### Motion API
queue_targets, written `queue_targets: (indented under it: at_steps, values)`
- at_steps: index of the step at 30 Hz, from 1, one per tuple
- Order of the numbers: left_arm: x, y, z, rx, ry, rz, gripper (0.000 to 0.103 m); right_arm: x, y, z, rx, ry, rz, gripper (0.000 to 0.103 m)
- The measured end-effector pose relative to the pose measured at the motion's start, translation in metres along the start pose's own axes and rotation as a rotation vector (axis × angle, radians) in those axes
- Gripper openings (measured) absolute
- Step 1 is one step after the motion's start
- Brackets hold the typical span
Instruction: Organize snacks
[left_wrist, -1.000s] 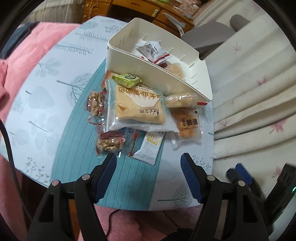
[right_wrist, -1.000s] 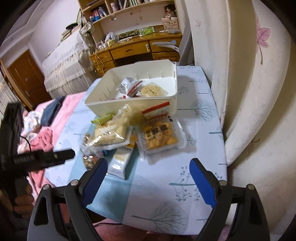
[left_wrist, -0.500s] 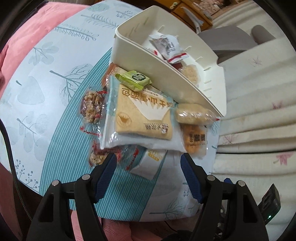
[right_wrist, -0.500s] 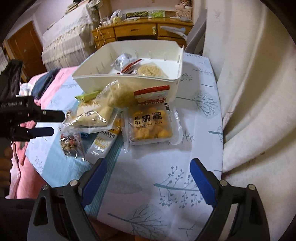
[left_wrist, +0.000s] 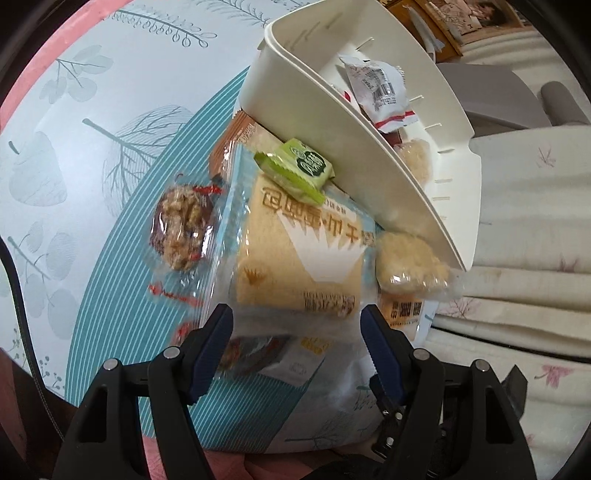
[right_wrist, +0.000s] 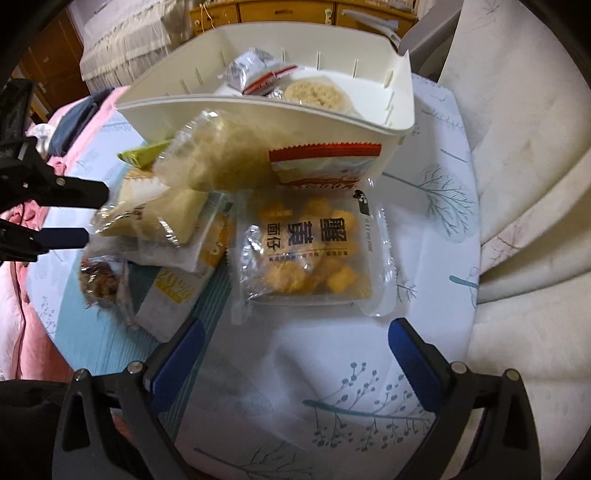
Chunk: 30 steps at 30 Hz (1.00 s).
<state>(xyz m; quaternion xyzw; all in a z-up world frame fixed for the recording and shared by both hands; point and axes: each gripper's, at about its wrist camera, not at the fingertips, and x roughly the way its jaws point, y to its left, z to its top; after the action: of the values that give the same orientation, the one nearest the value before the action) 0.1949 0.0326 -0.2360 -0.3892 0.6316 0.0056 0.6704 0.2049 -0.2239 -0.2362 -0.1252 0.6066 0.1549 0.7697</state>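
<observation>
**Both grippers poised open over the snack pile beside the bin**

The white bin (right_wrist: 258, 110) is seen on the leaf-printed tablecloth (right_wrist: 424, 229), and it is the landmark here. Inside it, a silver-and-red wrapped snack (left_wrist: 376, 88) is found toward the far wall, with a round pale rice cake (right_wrist: 314, 92) just beside it. Everything else is piled outside, against the bin's near wall.

Touching that wall, a small green packet (left_wrist: 299, 170) is perched on top of the large bread pack (left_wrist: 295, 251). A clear-wrapped nut cluster (left_wrist: 181, 229) is laid just beside the bread pack, on the side away from the bin. A puffed rice pack (right_wrist: 221, 155) is propped against the bin wall, and the bag of yellow puffs (right_wrist: 306, 258) is spread flat in front of it.

The left gripper (left_wrist: 295, 332) is held partly open above the near edge of the bread pack; nothing is pinched. The right gripper (right_wrist: 295, 347) has just been opening and is spread wide over bare cloth short of the yellow puffs, with nothing between its jaws.

Only the right wrist view gives the yellow puffs in full, a white-and-yellow sachet (right_wrist: 173, 295) and the left gripper's fingers at the far side of the pile. The nut cluster is clear only in the left wrist view.
</observation>
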Motion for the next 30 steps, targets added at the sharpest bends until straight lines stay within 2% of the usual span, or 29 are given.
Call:
queue_targets:
  at_steps: [8, 14, 20, 23, 30]
  values:
    - [0.017, 0.003, 0.02, -0.033, 0.033, 0.044, 0.071, 0.029, 0.001, 0.019, -0.028, 0.05, -0.034, 0.101]
    - [0.031, 0.003, 0.031, -0.051, 0.059, 0.054, 0.077, 0.049, 0.003, 0.029, -0.054, 0.086, -0.054, 0.103]
    - [0.045, -0.002, 0.038, -0.049, 0.077, 0.064, 0.083, 0.06, 0.004, 0.037, -0.077, 0.091, -0.074, 0.103]
    - [0.05, -0.001, 0.039, -0.055, 0.089, 0.068, 0.083, 0.067, 0.007, 0.04, -0.105, 0.103, -0.107, 0.103]
    - [0.055, 0.004, 0.045, -0.081, 0.093, 0.048, 0.083, 0.069, 0.006, 0.044, -0.103, 0.086, -0.098, 0.103]
